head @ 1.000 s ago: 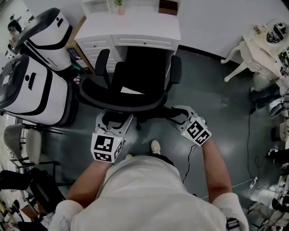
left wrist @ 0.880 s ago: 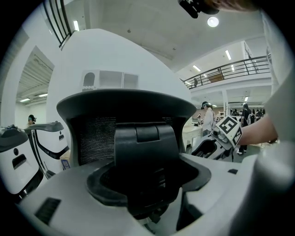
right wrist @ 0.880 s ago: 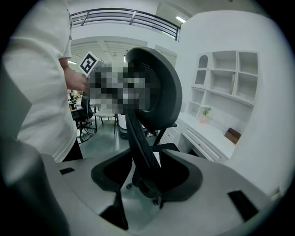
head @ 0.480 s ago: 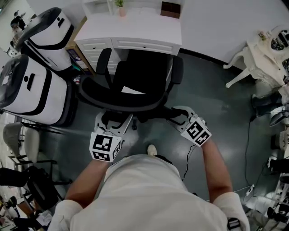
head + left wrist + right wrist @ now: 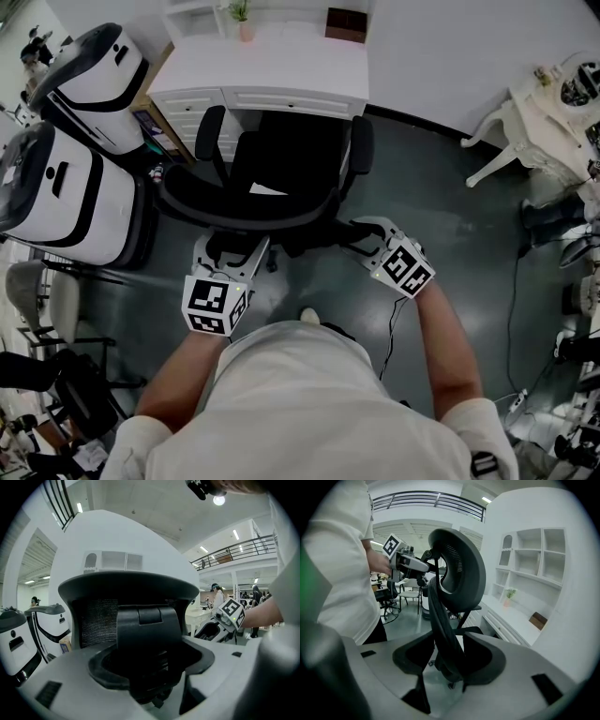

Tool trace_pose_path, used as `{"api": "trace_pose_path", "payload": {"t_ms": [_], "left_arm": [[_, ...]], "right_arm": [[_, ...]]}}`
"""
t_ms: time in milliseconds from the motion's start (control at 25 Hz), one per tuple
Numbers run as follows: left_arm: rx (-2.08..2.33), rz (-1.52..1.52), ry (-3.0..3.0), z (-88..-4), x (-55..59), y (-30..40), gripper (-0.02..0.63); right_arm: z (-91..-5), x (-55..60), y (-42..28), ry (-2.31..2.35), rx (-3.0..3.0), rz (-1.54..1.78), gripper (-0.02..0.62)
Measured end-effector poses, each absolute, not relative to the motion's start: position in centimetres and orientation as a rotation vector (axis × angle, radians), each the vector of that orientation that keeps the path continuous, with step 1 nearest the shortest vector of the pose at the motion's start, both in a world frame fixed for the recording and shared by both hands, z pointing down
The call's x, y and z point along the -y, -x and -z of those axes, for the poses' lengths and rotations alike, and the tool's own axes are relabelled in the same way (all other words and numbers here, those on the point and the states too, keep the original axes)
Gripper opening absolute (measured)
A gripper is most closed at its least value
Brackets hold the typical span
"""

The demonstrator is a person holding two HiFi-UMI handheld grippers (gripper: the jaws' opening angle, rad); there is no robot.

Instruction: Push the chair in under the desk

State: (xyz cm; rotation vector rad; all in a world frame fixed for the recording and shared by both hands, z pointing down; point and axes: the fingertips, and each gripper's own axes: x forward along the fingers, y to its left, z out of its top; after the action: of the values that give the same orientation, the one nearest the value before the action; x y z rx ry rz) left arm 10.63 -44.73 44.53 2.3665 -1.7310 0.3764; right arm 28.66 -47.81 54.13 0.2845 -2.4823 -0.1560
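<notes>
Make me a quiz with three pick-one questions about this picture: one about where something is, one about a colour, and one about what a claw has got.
1. Where is the little plant?
A. on the floor
B. on the white desk
C. on a windowsill

2. What colour is the chair?
A. red
B. white
C. black

3. What is between the jaws of the right claw?
A. nothing
B. the edge of the chair's back
C. a cup

Answers:
1. B: the head view shows its pot standing at the far edge of the desk.
2. C: the seat, back and armrests are all black.
3. B: the right gripper view shows the edge of the back running between the jaws.
</notes>
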Motion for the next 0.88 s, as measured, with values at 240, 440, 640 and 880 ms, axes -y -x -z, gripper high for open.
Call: {"api": "trace_pose_path", "payload": {"t_ms": [240, 440, 640, 880], "left_arm": [[1.742, -0.37, -2.354, -44.5, 46.0, -11.1, 0.305], [1.744, -0.368, -2.355, -44.5, 47.1, -11.5, 0.305], [1.752, -0.366, -2.351, -44.6, 48.2, -12.2, 0.305], [1.756, -0.362, -2.347, -44.5, 49.4, -12.5, 0.305]], "right_arm": [[-54.0, 49.1, -29.2, -0.273, 2.49, 0.162, 0.207], [-54.1, 50.2, -29.6, -0.26, 2.497, 0.168, 0.207], [-54.2, 51.5, -30.2, -0.249, 2.494, 0.171, 0.207], [-54.1, 52.9, -30.5, -0.236, 2.499, 0.178, 0.207]]}}
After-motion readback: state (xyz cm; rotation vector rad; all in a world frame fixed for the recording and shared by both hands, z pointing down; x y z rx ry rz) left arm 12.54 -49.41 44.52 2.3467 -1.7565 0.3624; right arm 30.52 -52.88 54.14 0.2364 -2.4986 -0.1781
